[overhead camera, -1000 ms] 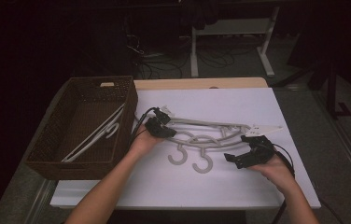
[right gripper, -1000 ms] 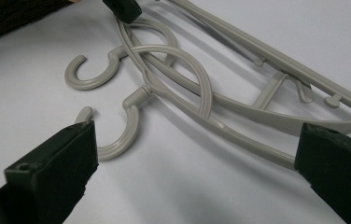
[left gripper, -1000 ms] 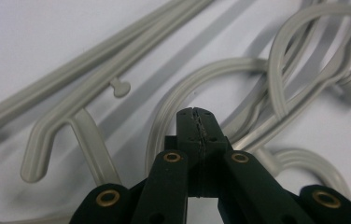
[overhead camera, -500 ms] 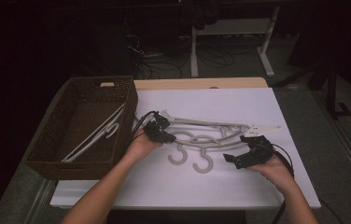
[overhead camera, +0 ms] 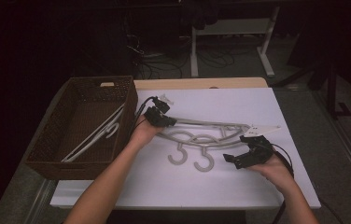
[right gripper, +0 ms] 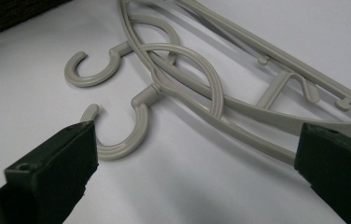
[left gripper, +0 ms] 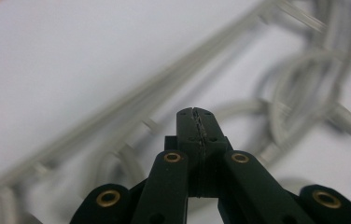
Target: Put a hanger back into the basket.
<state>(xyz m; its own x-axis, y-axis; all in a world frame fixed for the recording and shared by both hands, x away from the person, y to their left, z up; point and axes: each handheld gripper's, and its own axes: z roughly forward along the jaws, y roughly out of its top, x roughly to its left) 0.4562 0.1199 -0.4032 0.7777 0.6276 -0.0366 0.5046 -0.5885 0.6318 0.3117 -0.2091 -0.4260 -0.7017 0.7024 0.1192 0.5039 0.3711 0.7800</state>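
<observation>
Your left gripper (overhead camera: 166, 121) has its jaws pressed together, empty, hangers (left gripper: 131, 102) just beyond them; your right gripper's (overhead camera: 233, 160) jaws stand wide, a hook (right gripper: 127, 126) between them

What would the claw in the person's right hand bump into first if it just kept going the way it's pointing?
Probably the nearer grey hanger: its hook lies just ahead of the open right claw on the white table. Depth is hard to judge.

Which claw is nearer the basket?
Left. The left claw is just beside the basket at its right wall, at the end of the hangers. The right claw is farther right, past the hooks.
</observation>
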